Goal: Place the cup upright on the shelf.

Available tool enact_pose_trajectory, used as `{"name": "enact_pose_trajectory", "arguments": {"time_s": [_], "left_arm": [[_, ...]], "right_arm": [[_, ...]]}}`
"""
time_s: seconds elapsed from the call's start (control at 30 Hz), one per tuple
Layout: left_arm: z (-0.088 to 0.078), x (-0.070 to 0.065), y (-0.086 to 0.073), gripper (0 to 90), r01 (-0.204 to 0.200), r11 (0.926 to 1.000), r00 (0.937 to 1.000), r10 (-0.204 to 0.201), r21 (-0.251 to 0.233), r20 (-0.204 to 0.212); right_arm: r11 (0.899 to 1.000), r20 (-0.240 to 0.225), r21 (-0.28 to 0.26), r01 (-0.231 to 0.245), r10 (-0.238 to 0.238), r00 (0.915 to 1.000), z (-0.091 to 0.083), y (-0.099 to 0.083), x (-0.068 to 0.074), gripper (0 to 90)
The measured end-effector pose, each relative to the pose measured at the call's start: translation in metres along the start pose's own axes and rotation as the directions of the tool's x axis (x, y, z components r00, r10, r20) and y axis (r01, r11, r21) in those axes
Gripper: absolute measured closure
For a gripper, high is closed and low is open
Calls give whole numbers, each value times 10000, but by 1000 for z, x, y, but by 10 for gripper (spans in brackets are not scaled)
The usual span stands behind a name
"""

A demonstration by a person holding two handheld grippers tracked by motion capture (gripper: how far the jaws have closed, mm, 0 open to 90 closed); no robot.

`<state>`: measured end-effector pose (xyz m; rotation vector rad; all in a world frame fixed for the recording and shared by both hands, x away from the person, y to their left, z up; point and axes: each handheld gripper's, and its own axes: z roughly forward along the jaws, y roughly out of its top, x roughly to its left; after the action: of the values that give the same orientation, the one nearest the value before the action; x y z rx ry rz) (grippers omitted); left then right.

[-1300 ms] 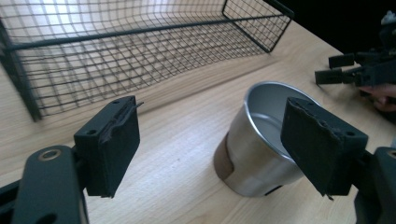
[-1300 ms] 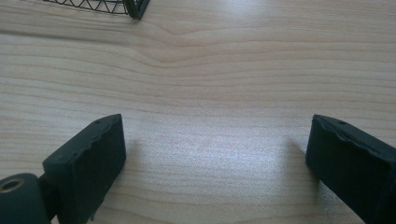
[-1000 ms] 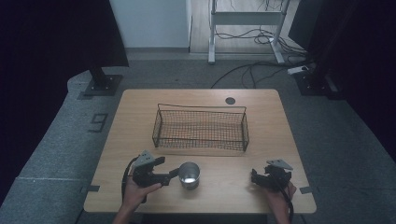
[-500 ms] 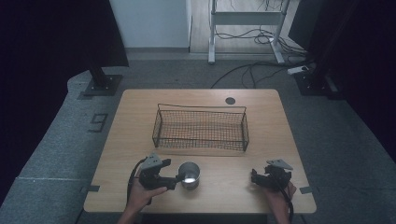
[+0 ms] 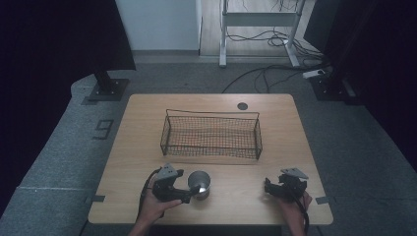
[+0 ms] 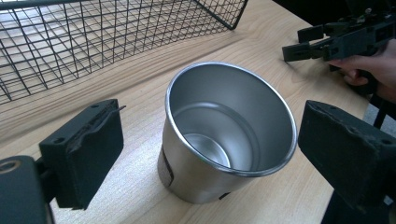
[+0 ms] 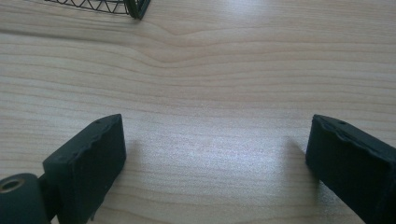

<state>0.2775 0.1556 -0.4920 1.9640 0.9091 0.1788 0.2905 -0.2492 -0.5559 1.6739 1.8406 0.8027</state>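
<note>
Since the earlier frames the left gripper has come in toward the polished steel cup; cup, basket and right gripper sit where they were.

Cup: round, tapered, wider at the rim than at the base, bare brushed metal with a thin rolled lip. It stands upright on the pale wood-grain counter, near the front edge, left of centre. Its interior holds nothing; the bright floor of the cup is plainly seen in the left gripper view. A small dark label shows low on its outer wall.

Left gripper: jaws apart, one matte black block on each side of the cup. The pads look rough and slightly chewed along their edges. In the left gripper view a gap shows between each pad and the cup wall; from the high view contact cannot be judged.

Black wire-mesh basket: rectangular, open-topped, thin rod frame with fine square grid. It sits at mid-counter, behind the cup and apart from it. Nothing lies in it; wood shows through the mesh.

Right gripper: held in the person's right hand near the front right of the counter, well apart from the cup. Its jaws stand wide apart over bare wood, with a basket corner at the top edge of that view.
</note>
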Motion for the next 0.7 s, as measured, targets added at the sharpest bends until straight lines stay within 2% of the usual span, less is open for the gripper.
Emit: {"name": "enact_pose_trajectory", "arguments": {"time_s": [0.3,0.53,0.7], "left_arm": [[6,-1,-2,38,-51,9999,10000,51,111,41],[8,-9,-2,19,-343,9994,9993,342,59,156],[15,-14,-3,11,-547,9981,9983,541,298,216]], "right_arm": [[10000,12,3,-2,2,10000,0,0,0,49],[10000,1,1,-1,1,10000,0,0,0,49],[10000,2,1,-5,5,10000,0,0,0,49]]}}
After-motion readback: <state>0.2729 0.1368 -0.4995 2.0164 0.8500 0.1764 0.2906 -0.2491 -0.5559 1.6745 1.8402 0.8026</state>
